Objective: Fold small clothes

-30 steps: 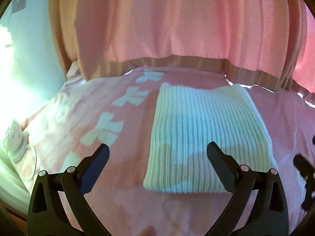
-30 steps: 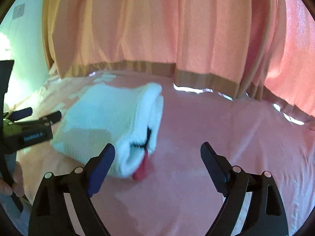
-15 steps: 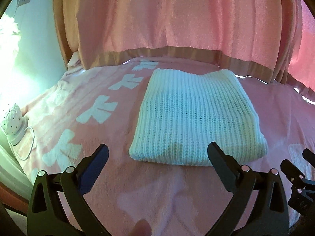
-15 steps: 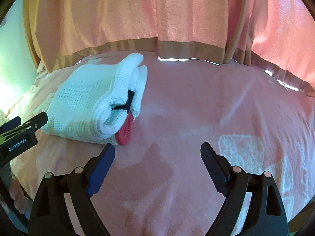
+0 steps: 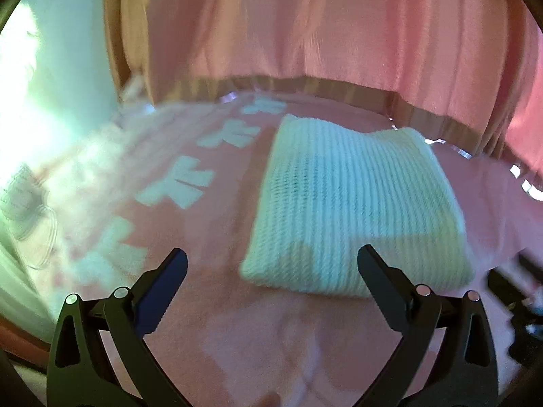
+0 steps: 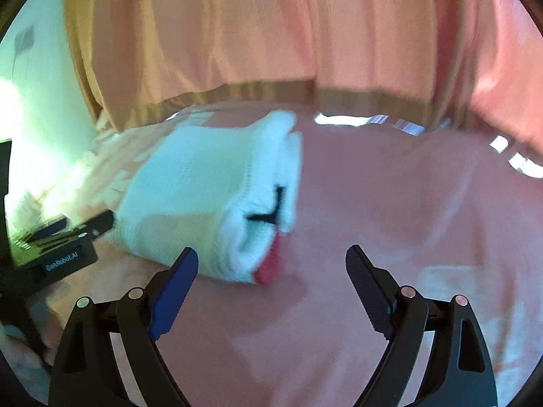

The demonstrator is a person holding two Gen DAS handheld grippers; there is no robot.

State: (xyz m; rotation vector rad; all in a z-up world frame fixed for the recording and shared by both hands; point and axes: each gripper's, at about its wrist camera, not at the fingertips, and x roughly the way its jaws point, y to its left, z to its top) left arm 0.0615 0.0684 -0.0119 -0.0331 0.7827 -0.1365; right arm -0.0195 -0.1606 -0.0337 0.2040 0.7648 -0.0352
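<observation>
A folded white knit garment (image 5: 353, 203) lies flat on the pink blanket (image 5: 210, 312), ahead of my left gripper (image 5: 271, 264) and a little to its right. That gripper stands open with nothing between its fingers. From the right wrist view the same garment (image 6: 203, 196) shows its folded end, with a black mark and a red bit (image 6: 268, 268) sticking out. My right gripper (image 6: 271, 264) is open and empty just in front of that end. The left gripper's body (image 6: 57, 254) shows at the left edge there.
Pink curtains (image 5: 305, 34) hang behind the bed. The blanket carries pale printed shapes (image 5: 176, 186) left of the garment. A white cord and a small object (image 5: 27, 203) lie at the bed's left edge. The right gripper (image 5: 519, 305) shows at the right edge.
Both views have shifted and blurred as the hands moved. The garment looks nearer than half a second ago, and it lies as before. Both grippers stay open.
</observation>
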